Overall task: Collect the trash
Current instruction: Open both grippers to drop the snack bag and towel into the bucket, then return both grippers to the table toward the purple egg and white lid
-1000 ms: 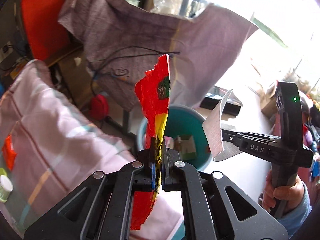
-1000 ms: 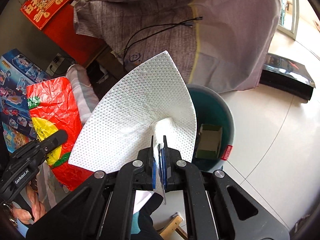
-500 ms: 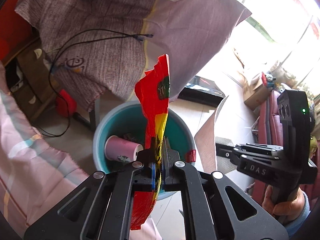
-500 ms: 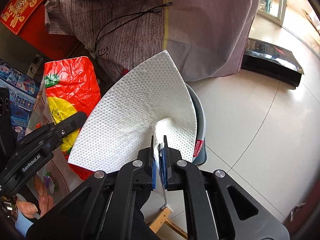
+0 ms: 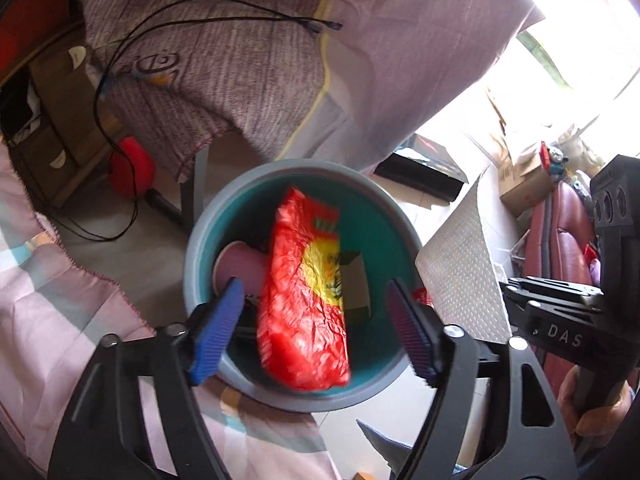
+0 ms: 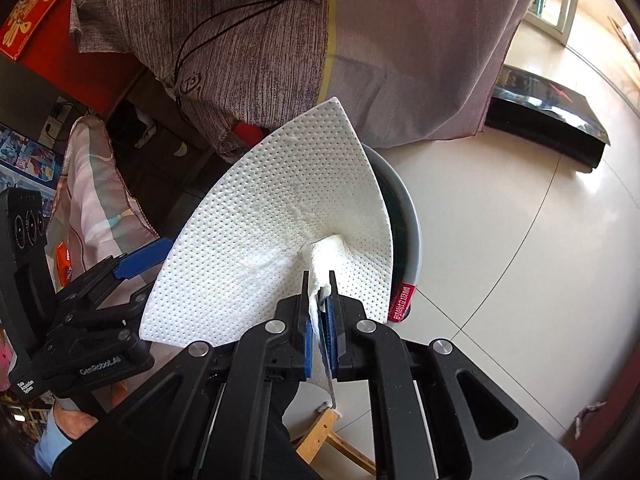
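Left wrist: left gripper (image 5: 316,328) opening above bin (image 5: 200,240); red wrapper (image 5: 306,304) lengthwise, pointing away.

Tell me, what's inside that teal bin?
In the bin lie a red wrapper, a pink cup and a small cardboard box. The wrapper covers part of both and the bottom under it, so anything beneath is hidden.

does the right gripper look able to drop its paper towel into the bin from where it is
Probably yes: the right gripper, shut on the paper towel, hangs beside the bin, whose open top looks clear apart from the left gripper opening above it.
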A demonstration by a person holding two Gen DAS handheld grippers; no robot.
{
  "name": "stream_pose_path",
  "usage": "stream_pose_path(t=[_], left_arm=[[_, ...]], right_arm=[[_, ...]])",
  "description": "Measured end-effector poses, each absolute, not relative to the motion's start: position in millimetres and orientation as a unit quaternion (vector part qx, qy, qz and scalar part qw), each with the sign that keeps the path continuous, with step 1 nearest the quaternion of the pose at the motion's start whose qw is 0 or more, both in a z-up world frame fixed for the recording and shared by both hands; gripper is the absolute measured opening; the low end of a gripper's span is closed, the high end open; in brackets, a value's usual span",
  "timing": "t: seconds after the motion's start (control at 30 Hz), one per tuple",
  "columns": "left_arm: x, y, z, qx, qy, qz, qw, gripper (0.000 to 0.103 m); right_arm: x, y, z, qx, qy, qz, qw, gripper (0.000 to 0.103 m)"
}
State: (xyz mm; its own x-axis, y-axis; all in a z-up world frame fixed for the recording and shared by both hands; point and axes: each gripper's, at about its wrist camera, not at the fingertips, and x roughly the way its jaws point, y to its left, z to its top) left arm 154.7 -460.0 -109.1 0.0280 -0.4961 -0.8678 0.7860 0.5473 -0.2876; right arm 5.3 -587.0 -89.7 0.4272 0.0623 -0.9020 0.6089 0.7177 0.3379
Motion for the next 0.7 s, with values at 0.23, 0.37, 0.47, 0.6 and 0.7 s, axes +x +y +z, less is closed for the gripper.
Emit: stream_pose_path(t=[0.23,0.37,0.47,0.6,0.7], left_arm=[[157.5,-432.5,-98.2,0.130,0.522,-0.434,0.723,0.092],[155.2,-418.9,-94.3,0.131,0.520,-0.424,0.729,0.093],[155.3,-413.7,-92.2,0.135,0.516,-0.419,0.735,0.094],[154.9,-406.3,-90.4,0.134,0.517,-0.415,0.737,0.095],[152.4,-399.8,-87.6,0.130,0.518,-0.414,0.737,0.095]], right_arm=[[25.2,-578.1,-100.5,0.325,0.520,-0.160,0.774,0.032],[31.5,-573.4,-101.7,0.325,0.519,-0.159,0.774,0.063],[30.6,-573.9,-101.9,0.330,0.521,-0.161,0.770,0.069],[23.6,-574.8,-98.8,0.332,0.521,-0.171,0.768,0.073],[17.2,-572.3,-95.4,0.334,0.522,-0.174,0.766,0.073]])
